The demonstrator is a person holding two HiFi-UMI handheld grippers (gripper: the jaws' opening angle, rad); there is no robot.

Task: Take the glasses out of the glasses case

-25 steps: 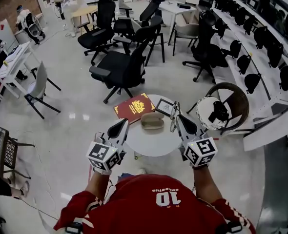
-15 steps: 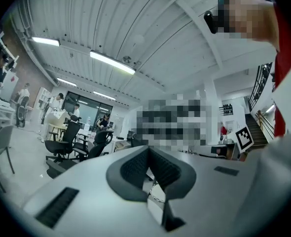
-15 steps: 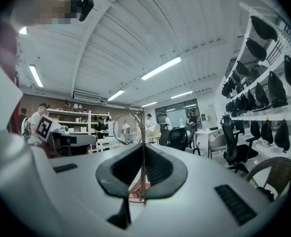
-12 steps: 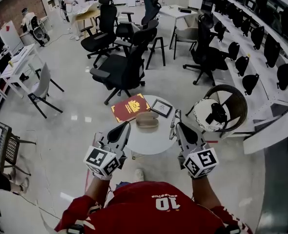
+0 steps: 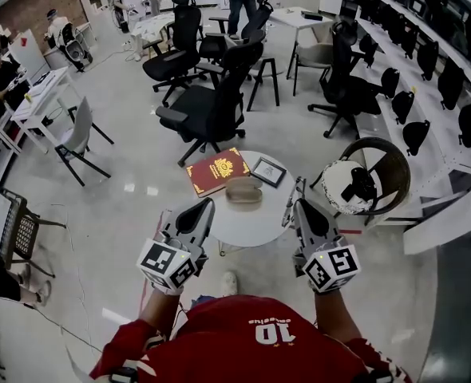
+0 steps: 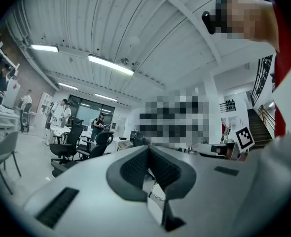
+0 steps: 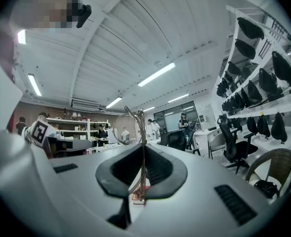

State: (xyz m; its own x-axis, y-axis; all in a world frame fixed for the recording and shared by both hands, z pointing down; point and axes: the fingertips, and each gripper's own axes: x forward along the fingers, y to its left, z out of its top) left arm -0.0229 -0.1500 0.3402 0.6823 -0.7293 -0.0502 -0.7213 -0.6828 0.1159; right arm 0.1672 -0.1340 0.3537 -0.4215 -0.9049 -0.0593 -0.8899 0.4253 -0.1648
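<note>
Jaws of our right gripper (image 7: 141, 154) pinch the thin wire-framed glasses (image 7: 141, 125), apart from the tan oval glasses case (image 5: 243, 190) on the round white surface (image 5: 255, 223). Our left gripper (image 6: 149, 154) has its jaws pressed together, empty. We should grip lightly and avoid twisting the frame.

Head view: high over the round table (image 5: 251, 223), facing steeply down, so the whole table and the floor around it are in shot. Left gripper view: rides the left gripper (image 5: 206, 204), low and close at the table's near-left edge, tilted up toward the ceiling. It shares the black office chairs (image 5: 207, 110) beyond the table with the head view. Right gripper view: rides the right gripper (image 5: 296, 205) at the table's near-right edge, also tilted up. It shares the wicker chair (image 5: 397, 159) right of the table and the clamped glasses (image 7: 142, 132) with the head view.
</note>
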